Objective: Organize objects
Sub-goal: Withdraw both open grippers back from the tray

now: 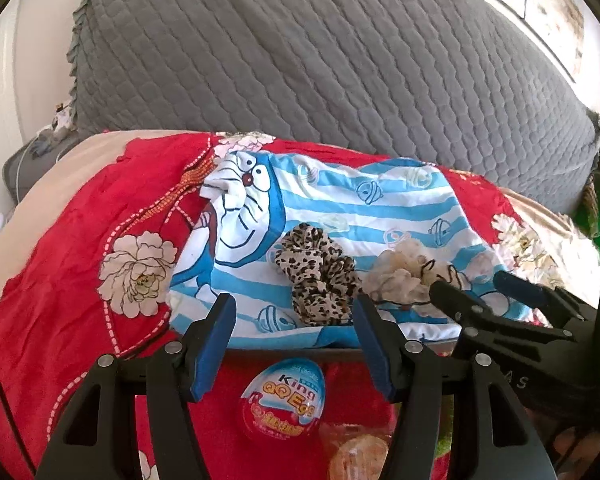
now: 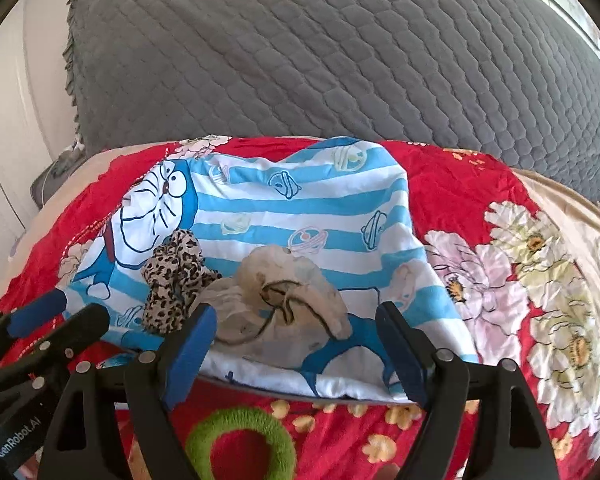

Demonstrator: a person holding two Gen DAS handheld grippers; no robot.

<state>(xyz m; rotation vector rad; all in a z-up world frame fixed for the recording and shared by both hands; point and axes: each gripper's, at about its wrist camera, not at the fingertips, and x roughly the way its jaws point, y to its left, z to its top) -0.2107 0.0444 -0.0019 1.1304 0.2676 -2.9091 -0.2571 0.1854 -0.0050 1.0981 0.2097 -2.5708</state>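
Observation:
A leopard-print scrunchie [image 1: 316,276] and a beige scrunchie [image 1: 404,276] lie side by side on a blue-striped cartoon cloth [image 1: 340,200]. My left gripper [image 1: 294,320] hovers open just in front of the leopard scrunchie, with nothing between its pads. In the right wrist view the beige scrunchie [image 2: 284,292] lies just beyond my right gripper [image 2: 296,320], which stands wide open and clear of it. The leopard scrunchie [image 2: 176,276] is to its left. Each gripper shows at the edge of the other's view: right gripper [image 1: 480,292], left gripper [image 2: 56,312].
The striped cloth drapes over something with a straight grey front edge [image 1: 340,348] on a red floral sheet [image 1: 80,208]. A toy egg [image 1: 284,400] and an orange wrapped item [image 1: 356,456] lie in front. A green fuzzy ring [image 2: 240,440] lies nearby. A grey quilted cushion [image 1: 300,60] rises behind.

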